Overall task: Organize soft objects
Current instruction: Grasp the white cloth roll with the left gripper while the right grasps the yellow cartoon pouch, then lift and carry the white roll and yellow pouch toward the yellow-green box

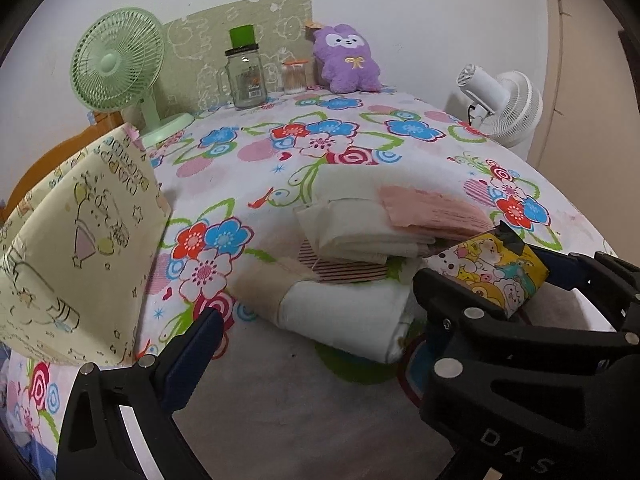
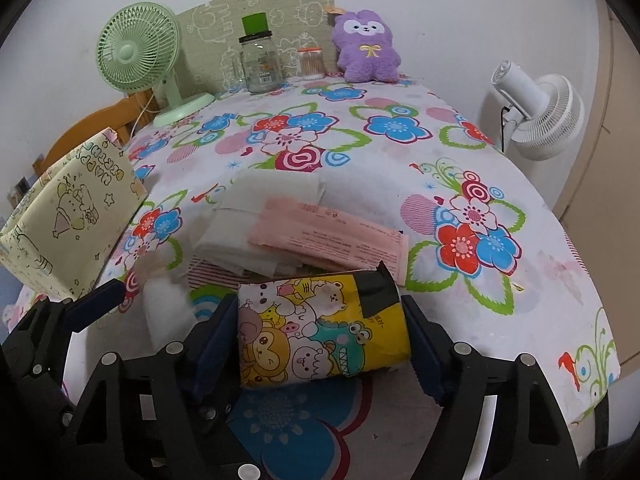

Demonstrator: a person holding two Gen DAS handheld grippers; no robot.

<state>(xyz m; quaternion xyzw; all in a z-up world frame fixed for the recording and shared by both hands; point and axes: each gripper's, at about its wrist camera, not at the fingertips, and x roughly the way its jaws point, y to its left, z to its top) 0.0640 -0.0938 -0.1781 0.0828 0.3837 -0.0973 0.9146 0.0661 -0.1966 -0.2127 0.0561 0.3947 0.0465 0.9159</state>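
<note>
A worktop point(image 2: 460, 128) covered by a floral cloth is seen ahead of both pairs of fingers. To the left of the fingers, a pale yellow gift box point(image 2: 68, 216) printed with birthday drawings is propped at the worktop's edge. Beyond the fingers, at the far side, a green desk fan point(image 2: 140, 56) is stood on the left and a white fan point(image 2: 540, 112) is seen off the right edge. A purple plush toy point(image 2: 368, 46) is leaned upright against the wall panel at the back, with a glass mason jar point(image 2: 260, 62) and a small clear container of cotton swabs point(image 2: 310, 62) set between it and the green fan. Just ahead of the fingers, a stack of folded white pads point(image 2: 240, 232) is laid on the cloth, with pink packets point(image 2: 332, 232) resting on top of it; a further white folded pack point(image 1: 340, 312) is seen nearer, between the two grippers. A soft roll wrapped in cartoon-animal print point(image 2: 320, 328), with a strip of dark tape at its far right end, is held by the right gripper point(image 2: 320, 340), its blue-padded fingers point(image 2: 216, 332) being pressed against both ends of the roll, above the cloth and just short of the stack. The left gripper point(image 1: 316, 316) is held to the left of the roll, with its fingers spread wide and nothing between them.
</note>
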